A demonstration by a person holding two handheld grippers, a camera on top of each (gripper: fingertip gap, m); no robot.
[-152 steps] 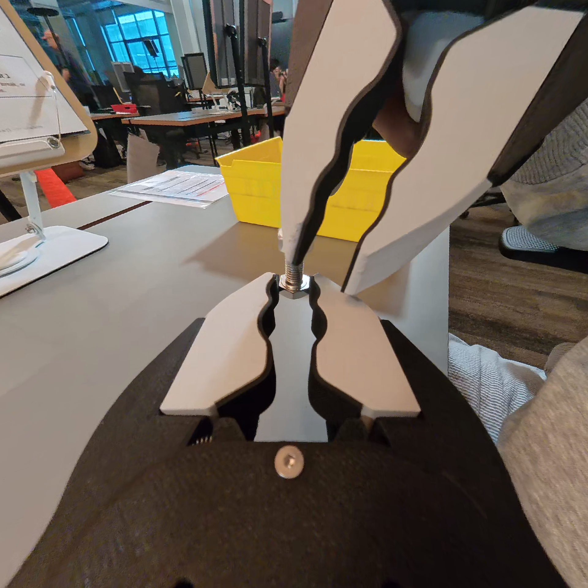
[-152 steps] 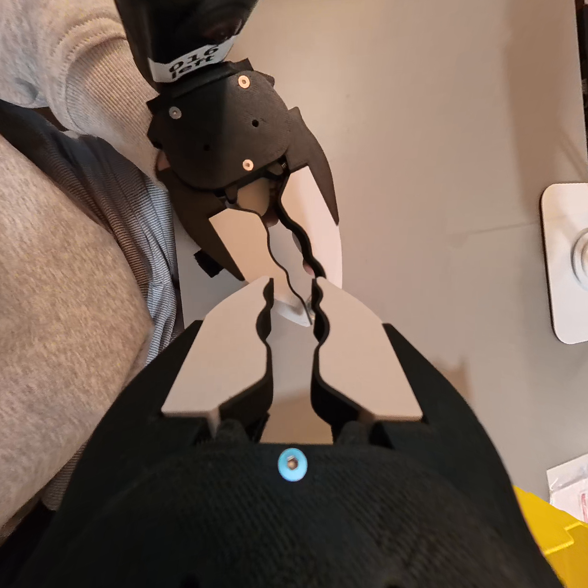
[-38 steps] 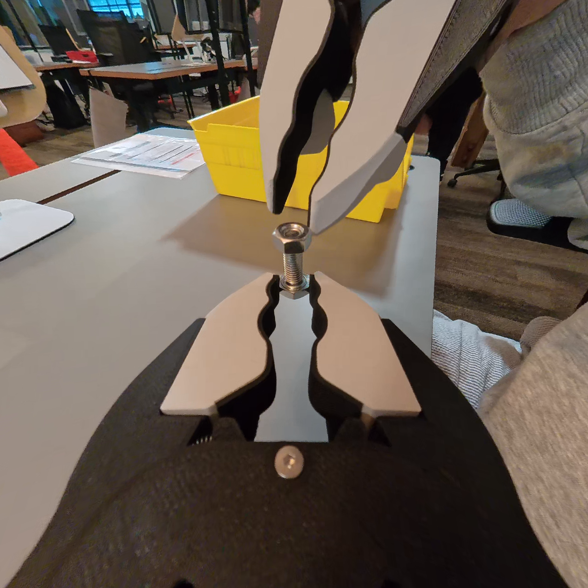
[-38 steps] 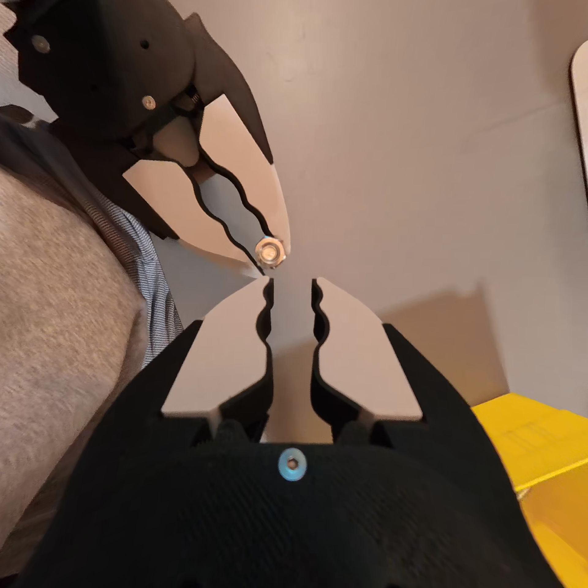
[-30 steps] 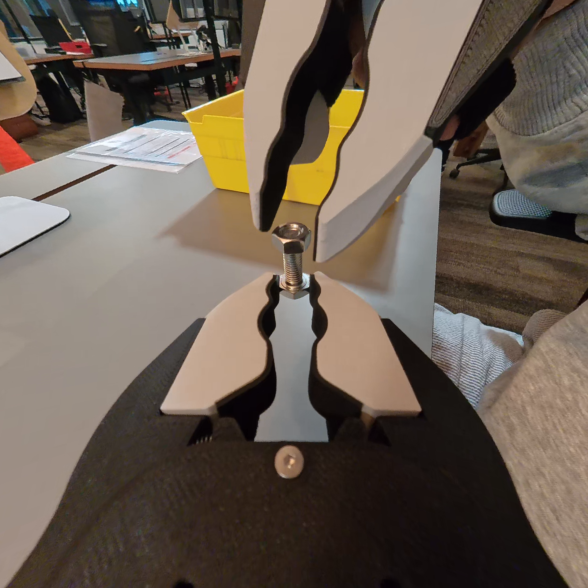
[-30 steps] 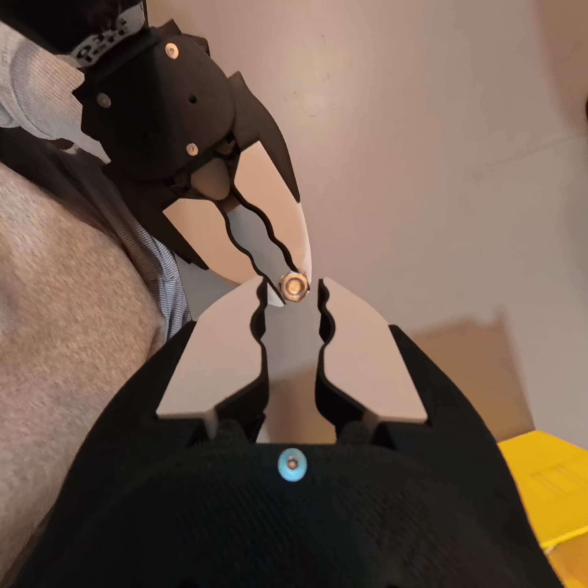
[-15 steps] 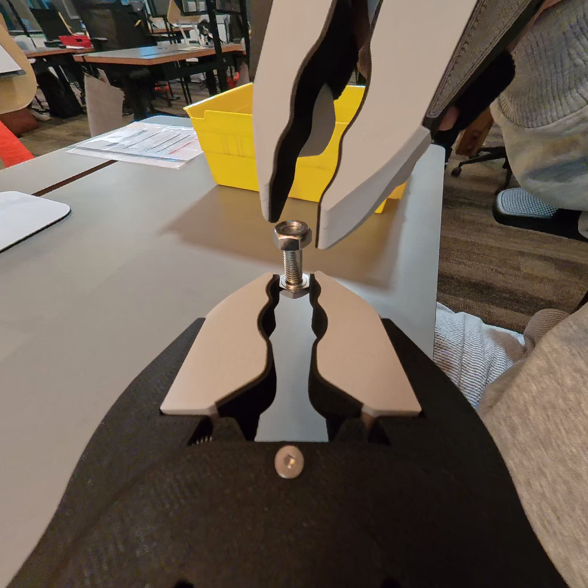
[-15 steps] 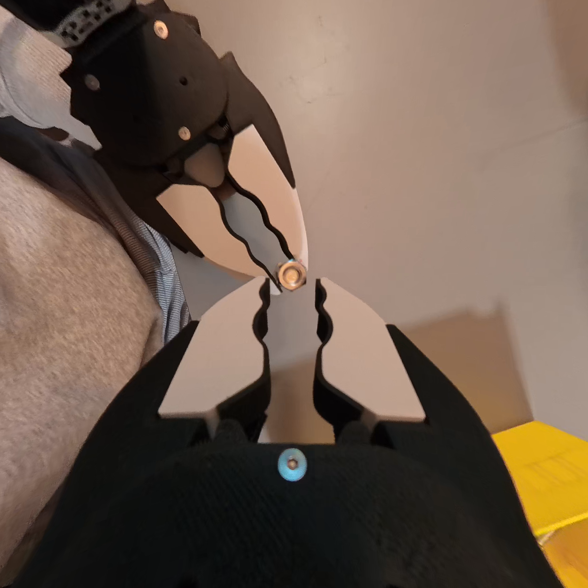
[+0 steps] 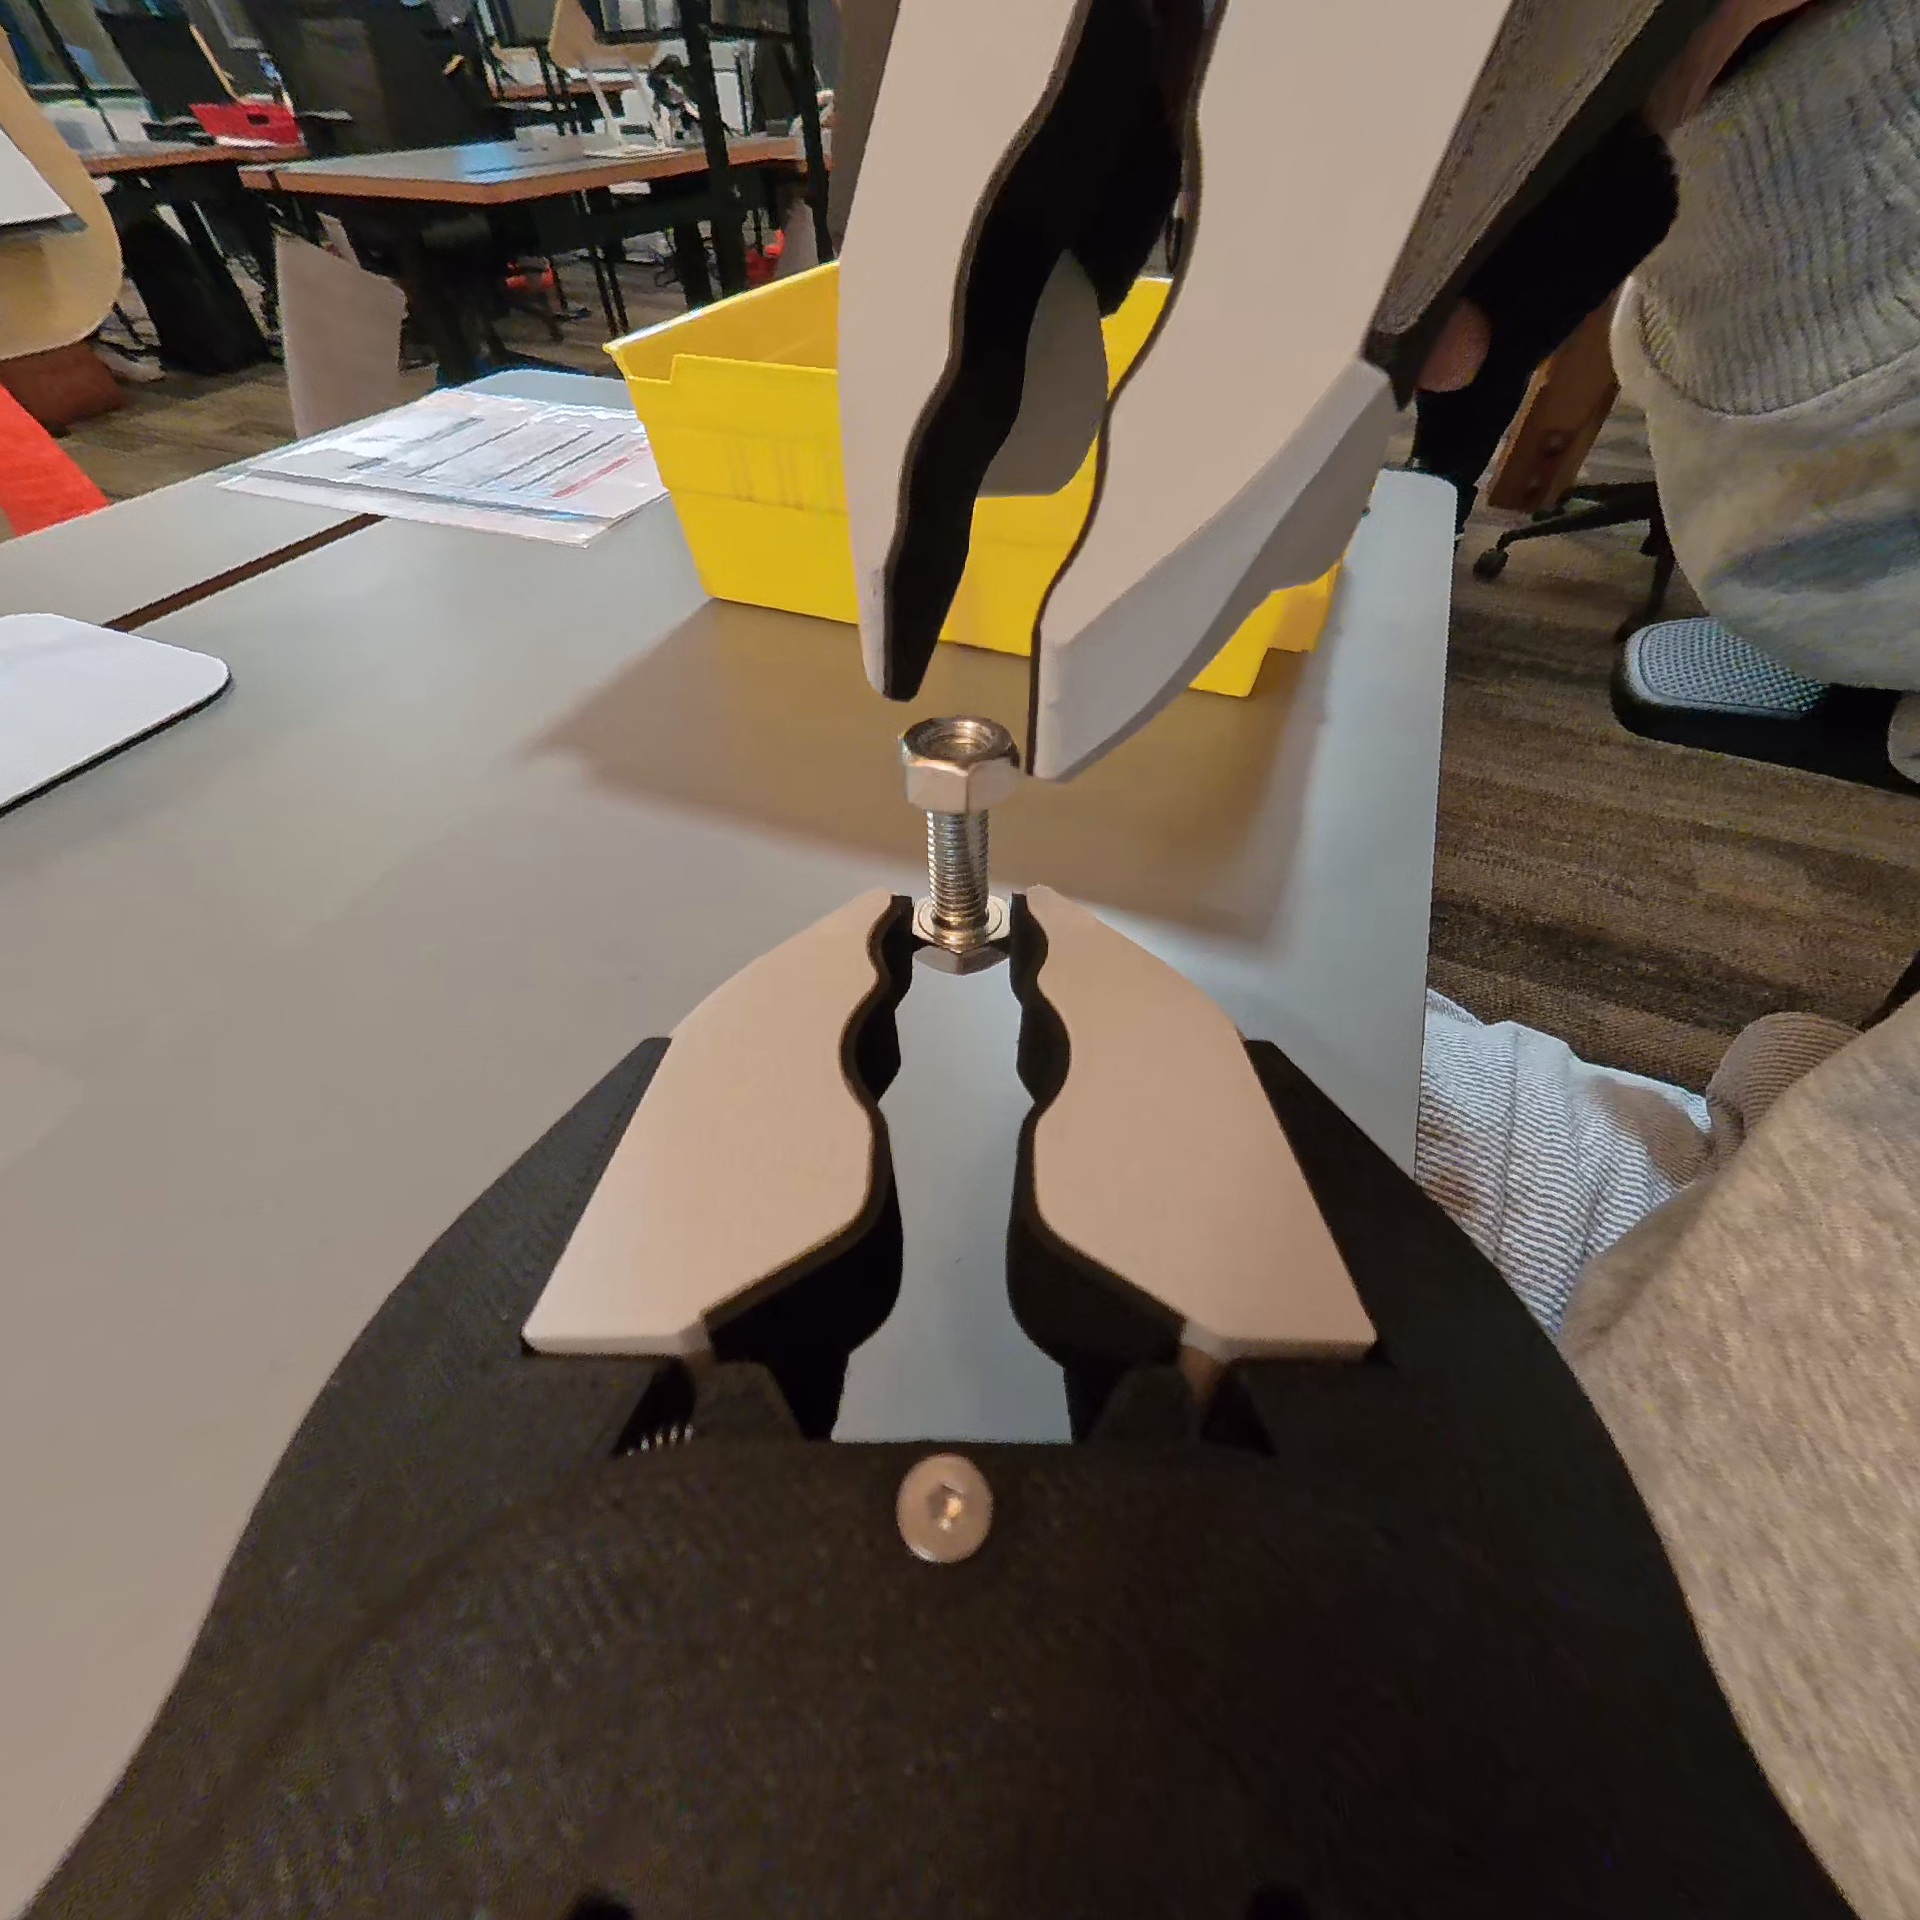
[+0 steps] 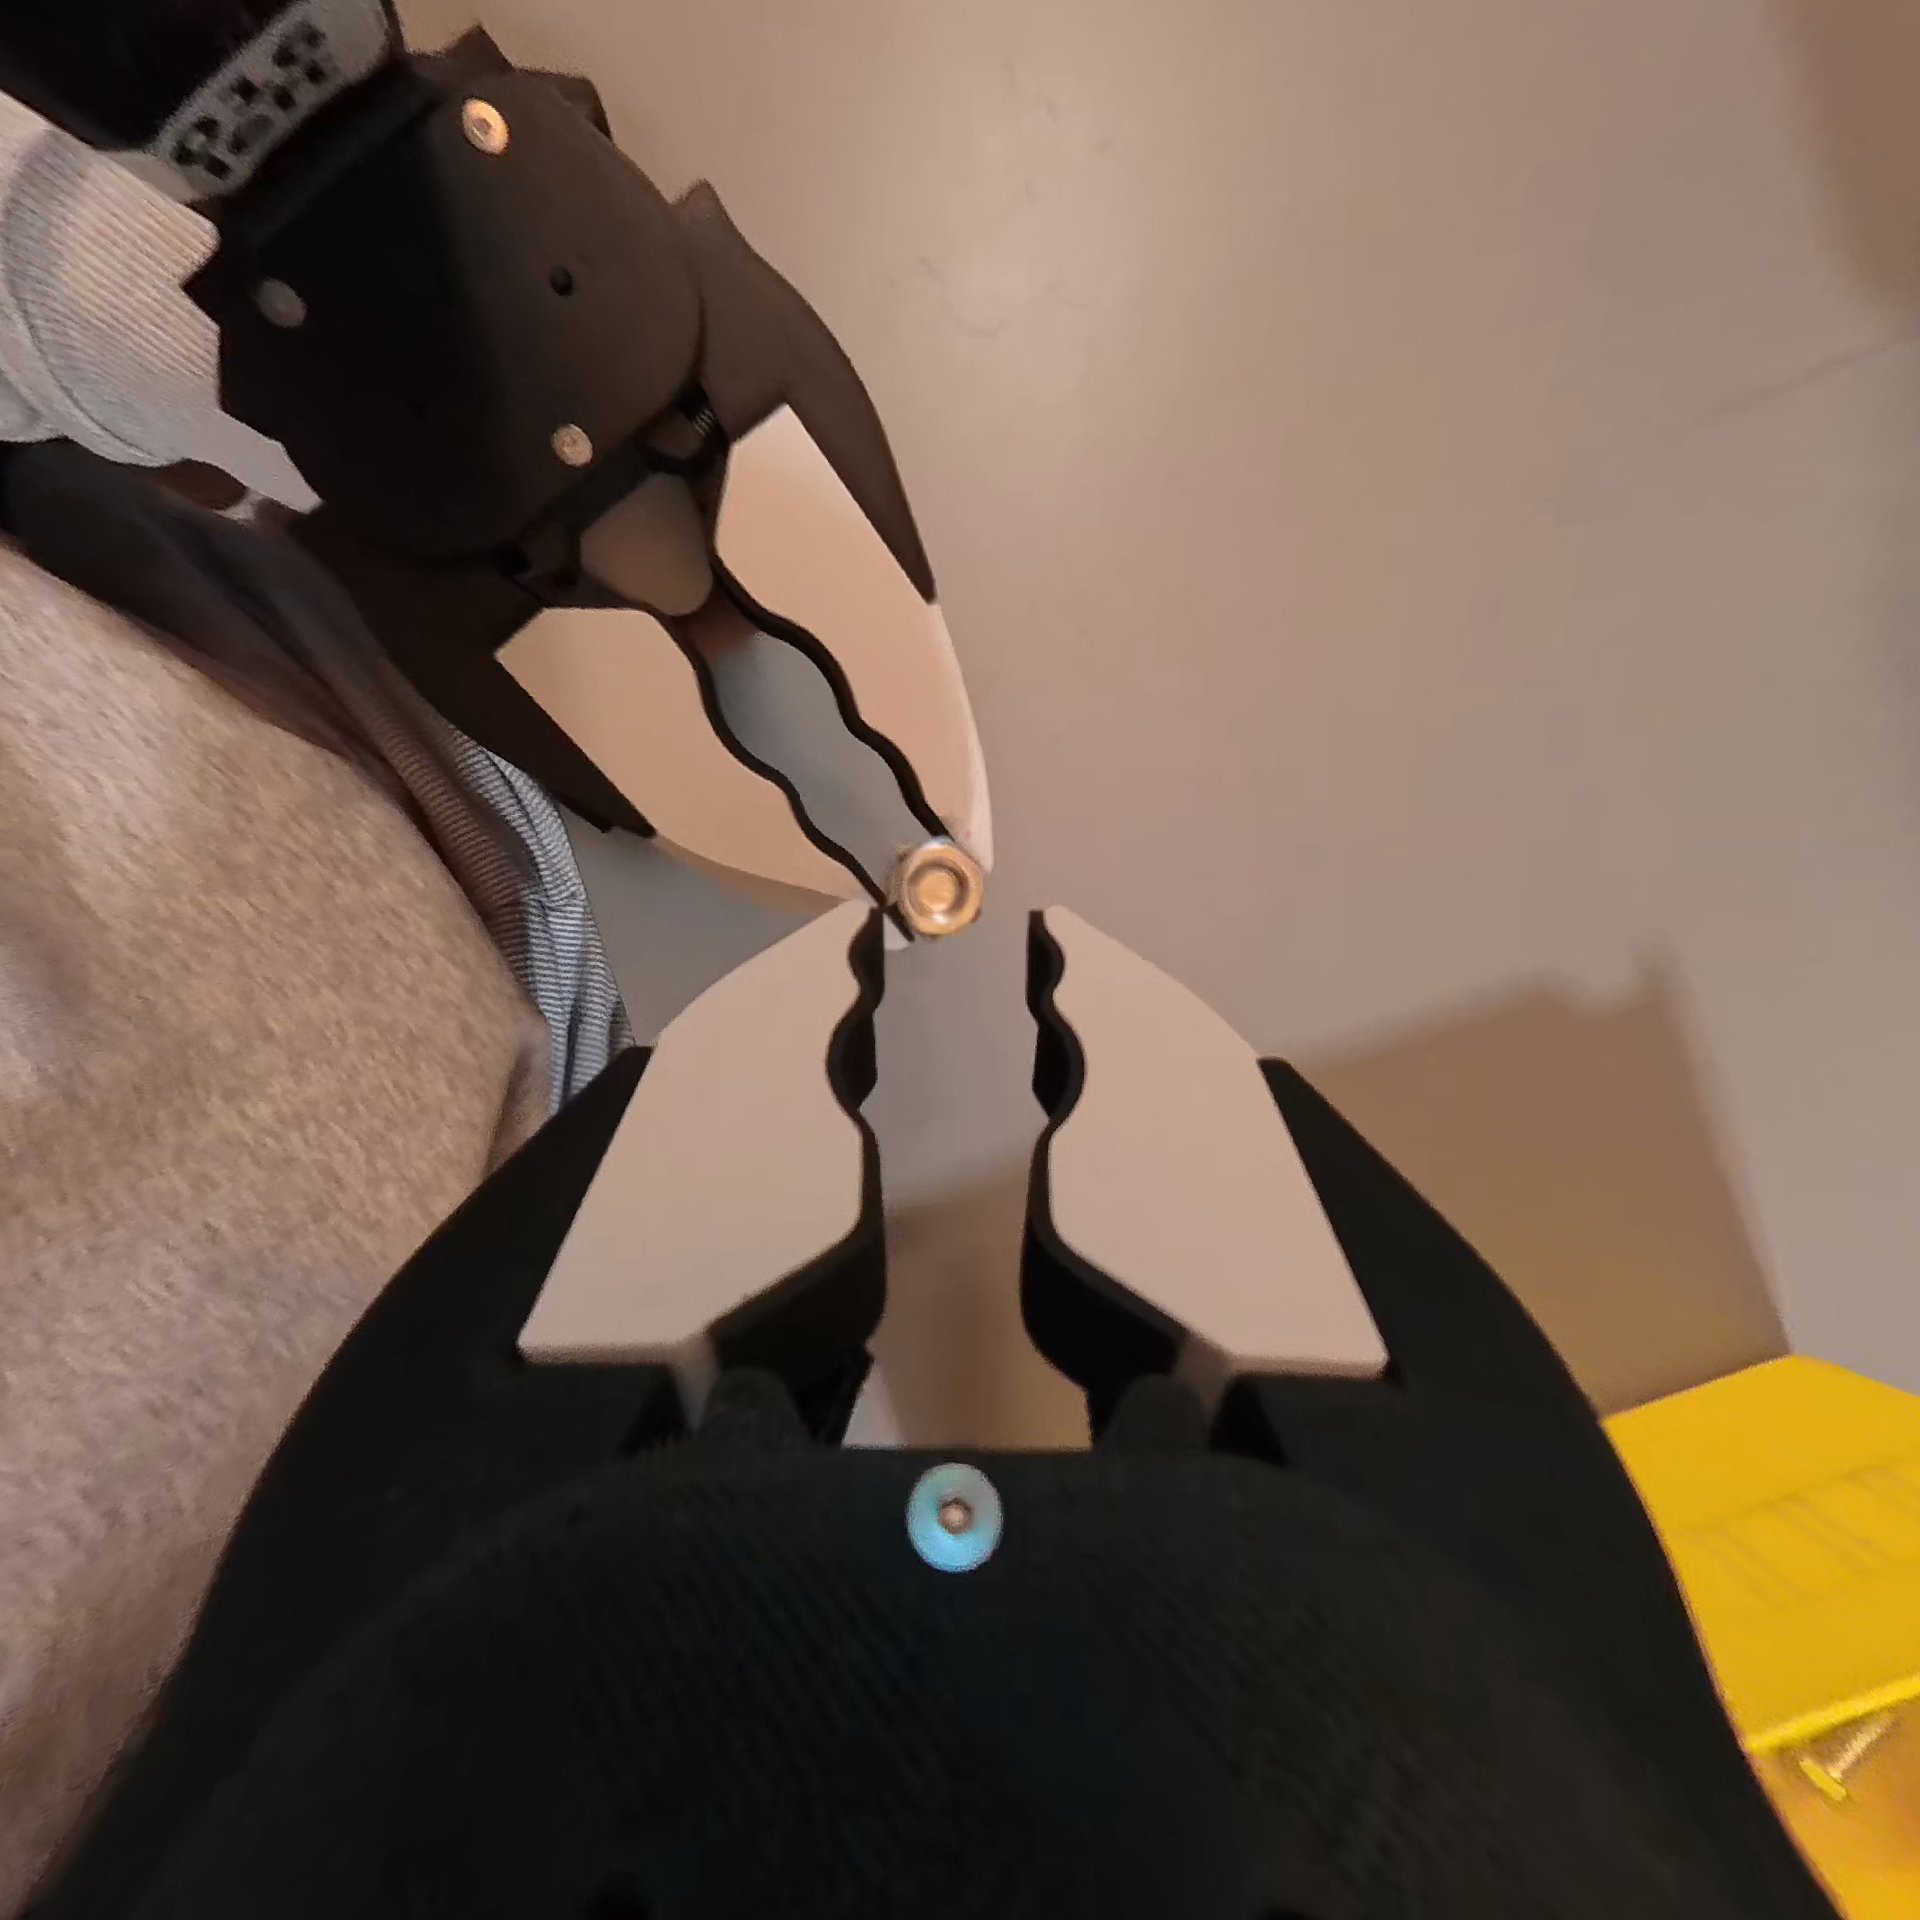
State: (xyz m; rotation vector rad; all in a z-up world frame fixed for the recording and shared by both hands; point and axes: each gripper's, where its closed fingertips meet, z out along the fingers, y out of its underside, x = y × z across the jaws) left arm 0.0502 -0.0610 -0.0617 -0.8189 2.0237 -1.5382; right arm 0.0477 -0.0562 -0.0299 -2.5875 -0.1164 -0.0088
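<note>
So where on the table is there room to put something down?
The table is bare between the white pad, the papers and the yellow bin. It is crowded by the bolt, where both grippers meet.

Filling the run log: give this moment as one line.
left hand-held gripper: shut on bolt | right hand-held gripper: open above nut | bin behind
</note>
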